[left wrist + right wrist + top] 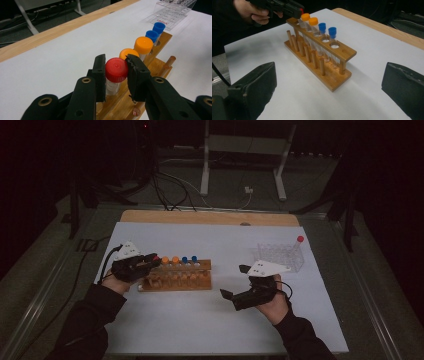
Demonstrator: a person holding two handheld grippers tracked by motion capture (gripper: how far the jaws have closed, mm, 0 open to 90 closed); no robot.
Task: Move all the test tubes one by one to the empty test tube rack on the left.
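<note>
- Clamping my left hand-held gripper (116, 72) on the red-capped clear plastic tube (116, 70), I have its cap pinched between both black jaws.
- That tube stands in the end hole of the wooden tube rack (176, 276) on the white-covered counter (210, 325), just beside two orange-capped tubes (143, 45).
- My right hand-held gripper (231, 296) hangs wide open and empty, near the rack's other end.

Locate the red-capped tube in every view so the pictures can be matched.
High view: red-capped tube at the wooden rack's left end, at the left tongs' tips.
Left gripper view: centre, cap clamped between the jaws.
Right gripper view: top, a sliver of red behind those tongs.
Shared landmark: the rack.
</note>
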